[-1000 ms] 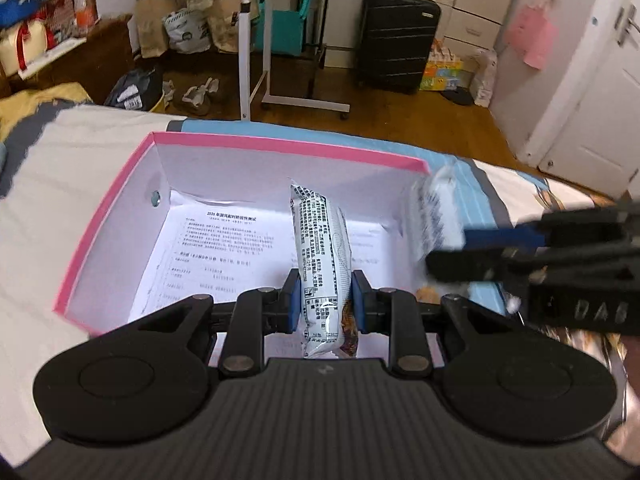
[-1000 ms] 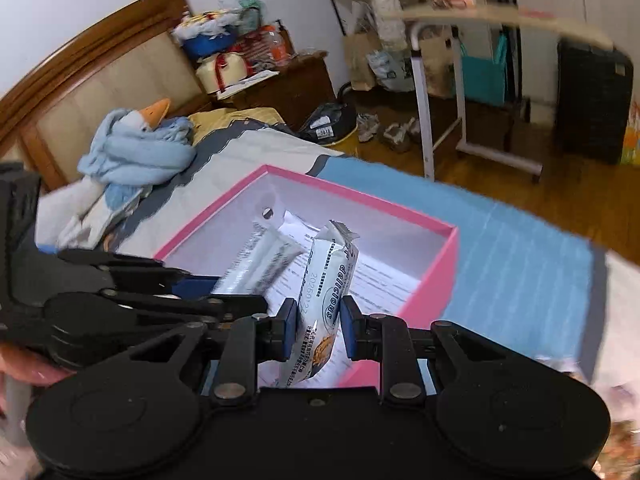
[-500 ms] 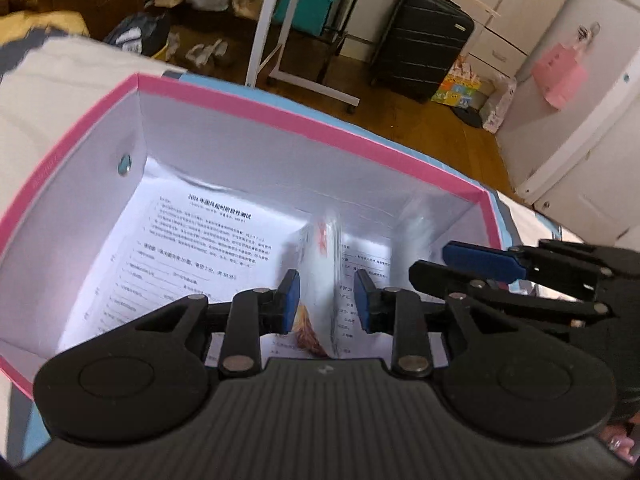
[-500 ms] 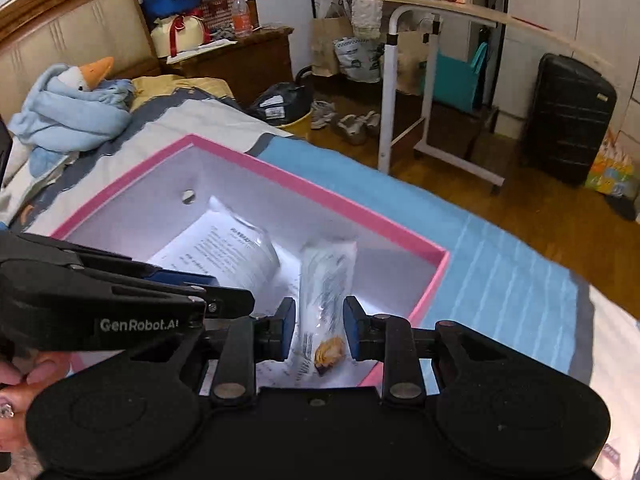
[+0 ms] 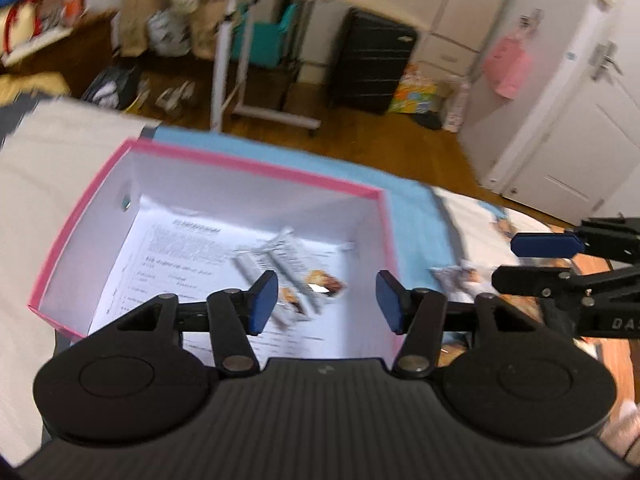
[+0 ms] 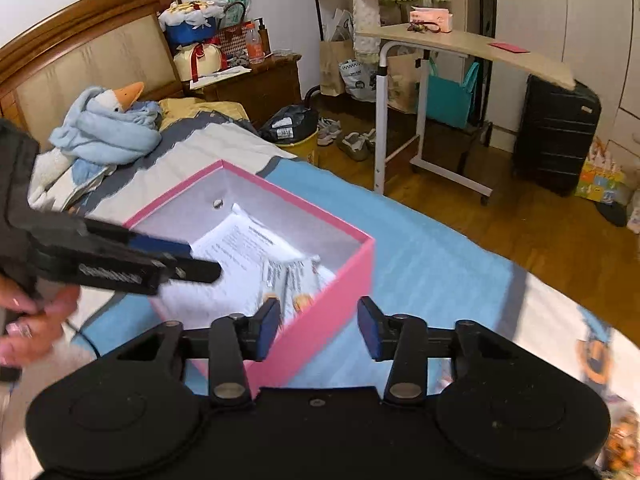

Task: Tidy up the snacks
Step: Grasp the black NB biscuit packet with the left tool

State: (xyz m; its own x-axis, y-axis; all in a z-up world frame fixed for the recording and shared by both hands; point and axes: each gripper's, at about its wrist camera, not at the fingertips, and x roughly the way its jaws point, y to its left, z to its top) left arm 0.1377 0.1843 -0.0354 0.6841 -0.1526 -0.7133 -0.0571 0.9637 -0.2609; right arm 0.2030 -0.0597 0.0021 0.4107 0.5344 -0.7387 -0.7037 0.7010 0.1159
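two snack packets (image 5: 288,280) lie flat inside pink box (image 5: 256,166).

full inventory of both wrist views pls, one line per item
box: 1, pink outside, white inside, on the bed
snack packets: 2, silver-white, lying in the box
printed sheet: 1, white, on the box floor
snack packet: 1, pale, blurred, on the bed right of the box
bedspread: 1, blue and cream
goose toy: 1, white in blue wrap, by the headboard
suitcase: 1, black, on the floor
rolling desk: 1, beige top, white legs
shoes: a few, pale, under the desk
left tool: open, empty, over the box
right tool: open, empty, at the box's near corner
hand: 1, holding the left tool
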